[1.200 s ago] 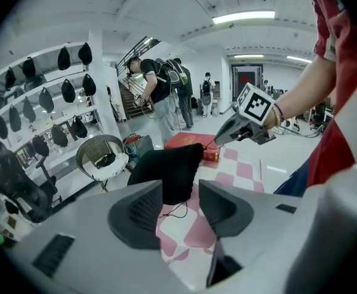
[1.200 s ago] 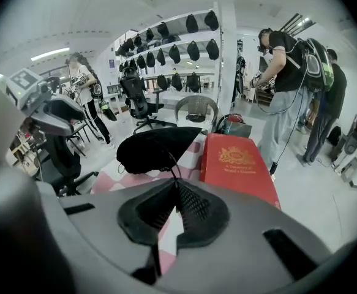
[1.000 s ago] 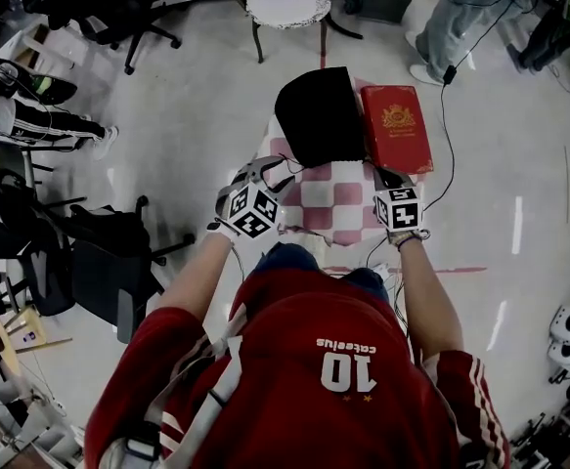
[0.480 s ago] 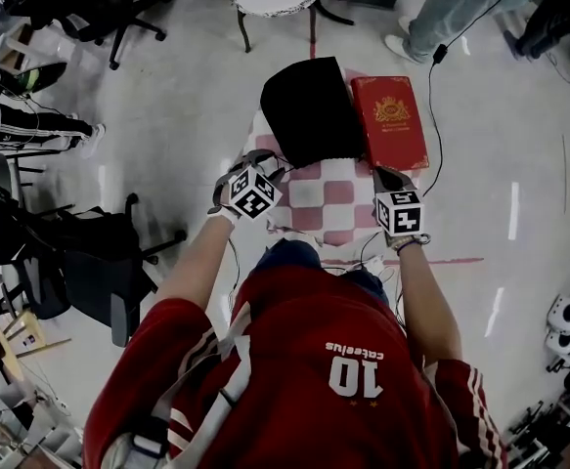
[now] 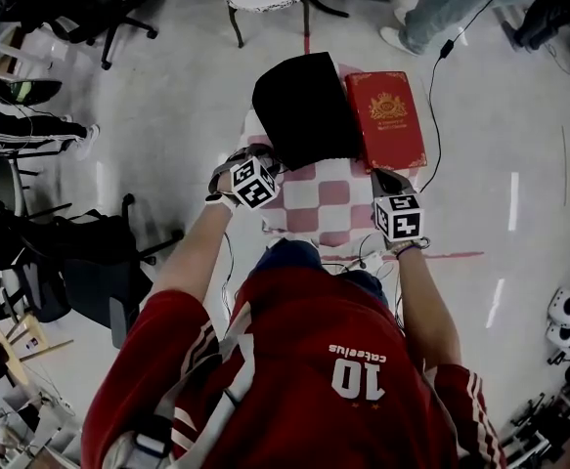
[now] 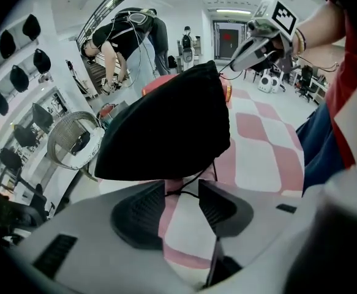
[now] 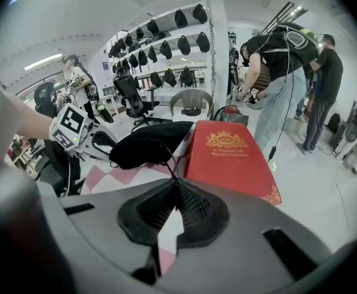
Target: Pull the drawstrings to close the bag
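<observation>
R gripper (image 7: pixel 177 187): jaws pressed together on a thin black drawstring (image 7: pixel 165 167) that runs from the tips up to the mouth of the black bag (image 7: pixel 146 144). L gripper (image 6: pixel 181 192): jaws apart, pads not pressing on anything. A second cord (image 6: pixel 193 177) from the bag's near edge lies across the gap between them.

Bag sits on the pink-and-white checked cloth (image 5: pixel 331 201), just beyond both grippers in head view, w/ a red book (image 5: pixel 387 120) right against its right side. Mouth faces the person. Can't tell how far it's gathered, fabric too dark.

Step in hand, I'd say: getting hold of the 2nd cord. One side is gripped, the other lined up but not clamped. Next move prob. calls for closing L jaws on that cord w/o catching bag fabric or cloth, then drawing both grippers outward. Risk: the light bag slides along instead of cinching
</observation>
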Tool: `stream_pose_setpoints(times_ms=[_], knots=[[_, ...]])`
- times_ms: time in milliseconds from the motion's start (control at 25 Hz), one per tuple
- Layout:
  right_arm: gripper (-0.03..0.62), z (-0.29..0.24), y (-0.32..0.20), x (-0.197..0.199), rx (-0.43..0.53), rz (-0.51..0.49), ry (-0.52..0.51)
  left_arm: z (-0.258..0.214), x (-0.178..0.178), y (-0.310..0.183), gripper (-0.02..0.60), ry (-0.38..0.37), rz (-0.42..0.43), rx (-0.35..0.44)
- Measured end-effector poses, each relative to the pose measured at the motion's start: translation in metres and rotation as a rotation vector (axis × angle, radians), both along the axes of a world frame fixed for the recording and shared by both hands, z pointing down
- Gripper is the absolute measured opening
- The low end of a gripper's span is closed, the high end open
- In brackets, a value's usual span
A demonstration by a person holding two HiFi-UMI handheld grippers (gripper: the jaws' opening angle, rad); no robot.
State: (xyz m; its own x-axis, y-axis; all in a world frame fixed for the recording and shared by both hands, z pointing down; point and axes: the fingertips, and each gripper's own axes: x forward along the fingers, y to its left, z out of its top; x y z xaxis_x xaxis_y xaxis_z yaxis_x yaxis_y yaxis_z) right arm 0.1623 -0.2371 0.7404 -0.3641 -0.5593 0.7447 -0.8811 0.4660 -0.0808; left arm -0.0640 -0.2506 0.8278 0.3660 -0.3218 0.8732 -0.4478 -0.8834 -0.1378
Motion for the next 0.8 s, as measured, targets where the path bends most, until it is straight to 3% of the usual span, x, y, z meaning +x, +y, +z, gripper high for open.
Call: stream_pose_setpoints(times_ms=[240, 360, 600, 720, 800], knots=[[0.014, 0.004, 0.0, 0.006, -0.008, 0.008, -0.003, 0.005, 0.01, 0.0, 0.166, 0.002, 0.011, -0.044], [0.014, 0.004, 0.001, 0.005, -0.01, 0.005, -0.004, 0.005, 0.012, 0.004, 0.129, 0.005, 0.028, -0.087], [0.014, 0.01, 0.001, 0.008, -0.026, 0.024, -0.02, 0.01, 0.019, 0.007, 0.1, -0.091, 0.155, -0.208], [0.014, 0.01, 0.001, 0.009, -0.03, 0.035, -0.031, 0.011, 0.022, 0.016, 0.041, -0.142, 0.21, -0.173], [0.014, 0.007, 0.0, 0.007, -0.025, 0.03, -0.033, 0.011, 0.021, 0.018, 0.034, -0.141, 0.184, -0.145]])
